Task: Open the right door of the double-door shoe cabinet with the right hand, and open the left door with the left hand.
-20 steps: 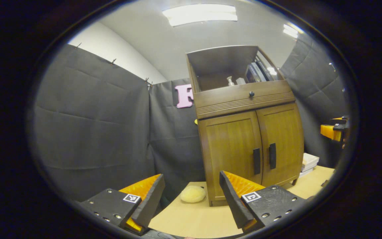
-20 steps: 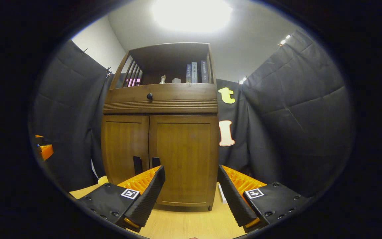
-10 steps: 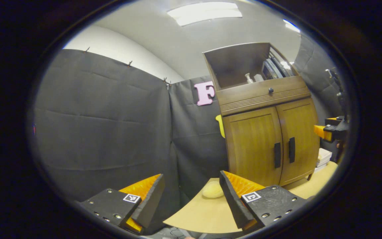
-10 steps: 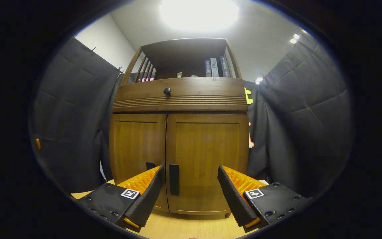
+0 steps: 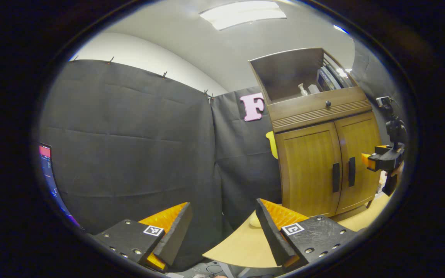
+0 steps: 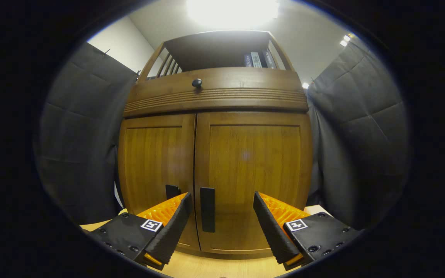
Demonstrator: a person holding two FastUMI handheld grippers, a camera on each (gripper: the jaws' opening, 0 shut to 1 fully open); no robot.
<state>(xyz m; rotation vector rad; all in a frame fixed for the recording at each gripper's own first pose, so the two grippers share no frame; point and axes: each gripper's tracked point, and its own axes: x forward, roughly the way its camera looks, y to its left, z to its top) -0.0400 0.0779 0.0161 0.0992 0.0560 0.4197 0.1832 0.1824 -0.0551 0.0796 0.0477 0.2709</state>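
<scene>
Shoe cabinet [image 6: 214,154] is our reference landmark, standing on the wooden tabletop [image 6: 222,266] with both lower doors closed. Nearest to us in the right gripper view, the right gripper [image 6: 220,224] faces the cabinet front at close range, its jaws spread wide with nothing between them. The right door handle [image 6: 207,214], a dark vertical bar, sits in the gap between the fingers, closer to the left-hand one, and neither finger touches it. The left door handle [image 6: 172,191] is partly hidden behind that same finger. Beyond, we see the right door [image 6: 253,177] and the left door [image 6: 155,162] meeting at the centre seam. Above the doors runs a drawer front with a round knob [image 6: 196,82], and above that an open shelf holding books [image 6: 259,60].

In the left gripper view, the left gripper [image 5: 222,227] hangs off the cabinet's left side, well apart from it, jaws likewise wide and empty, aimed largely at the cloth wall. A pale rounded object [image 5: 254,220] lies on the tabletop near the cabinet's left front corner; we cannot identify it. Farther off, the right gripper appears before the cabinet's right door, near its handle; its jaw state cannot be judged from there.
</scene>
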